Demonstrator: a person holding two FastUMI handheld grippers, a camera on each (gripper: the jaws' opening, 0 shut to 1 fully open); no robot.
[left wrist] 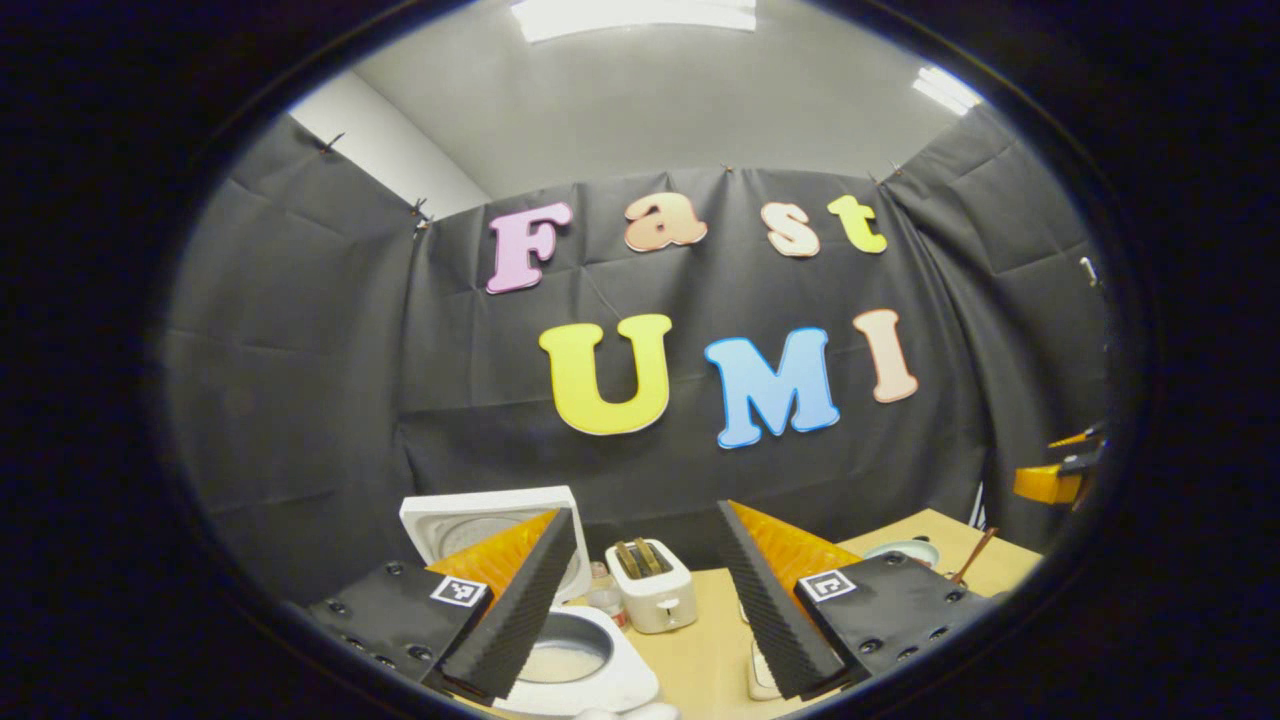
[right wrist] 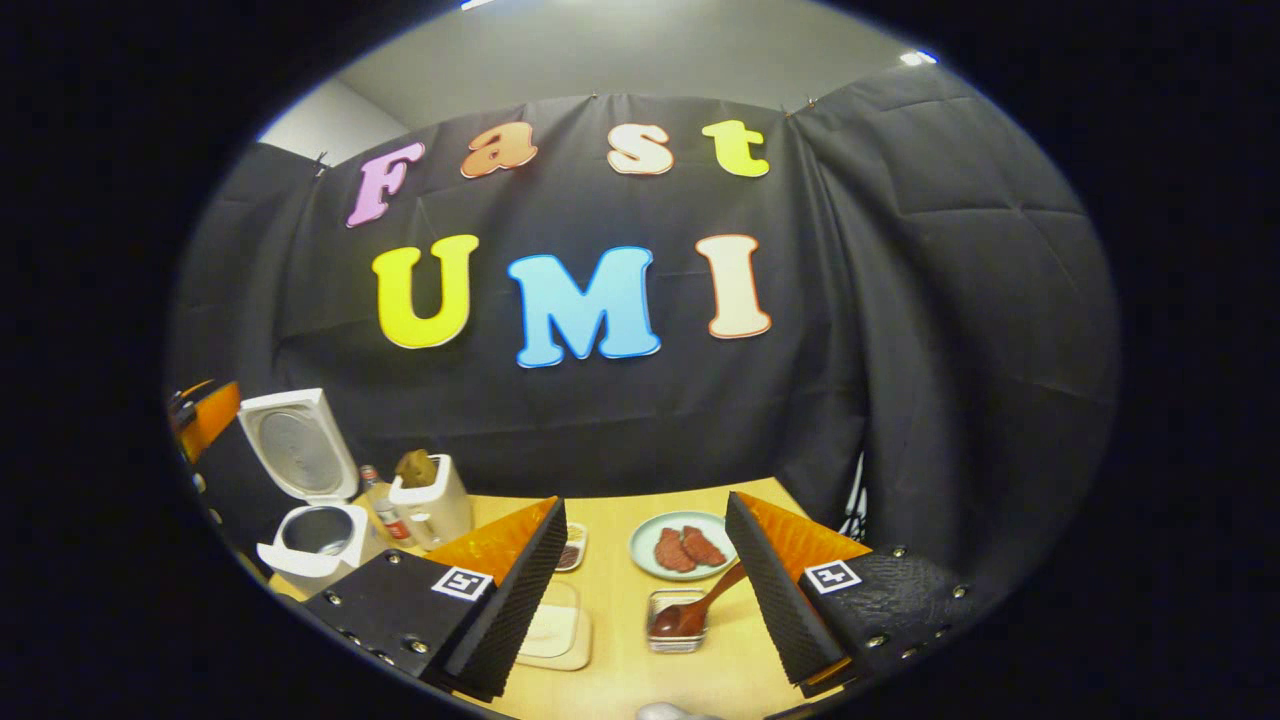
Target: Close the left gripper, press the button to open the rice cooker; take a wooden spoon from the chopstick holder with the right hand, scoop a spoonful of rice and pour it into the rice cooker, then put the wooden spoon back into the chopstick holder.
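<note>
The white rice cooker (left wrist: pixel 600 670) stands open at the lower left of the left gripper view, lid (left wrist: pixel 470 515) upright and inner pot showing. My left gripper (left wrist: pixel 645 510) hangs above it, open and holding nothing. In the right gripper view the rice cooker (right wrist: pixel 310 545) sits at far left with its lid up. A wooden spoon (right wrist: pixel 700 605) rests with its bowl in a small clear container (right wrist: pixel 655 632), handle leaning up toward the right finger. My right gripper (right wrist: pixel 647 500) is open above it, not gripping it. A shallow tray of pale rice (right wrist: pixel 555 630) lies beside the container.
A cream toaster (right wrist: pixel 435 500) and a small bottle (right wrist: pixel 380 510) stand beside the cooker. A plate (right wrist: pixel 645 555) with meat slices lies at the back of the wooden table (right wrist: pixel 620 680), with a small dish (right wrist: pixel 572 550) to its left. Black cloth walls close in behind and to the right.
</note>
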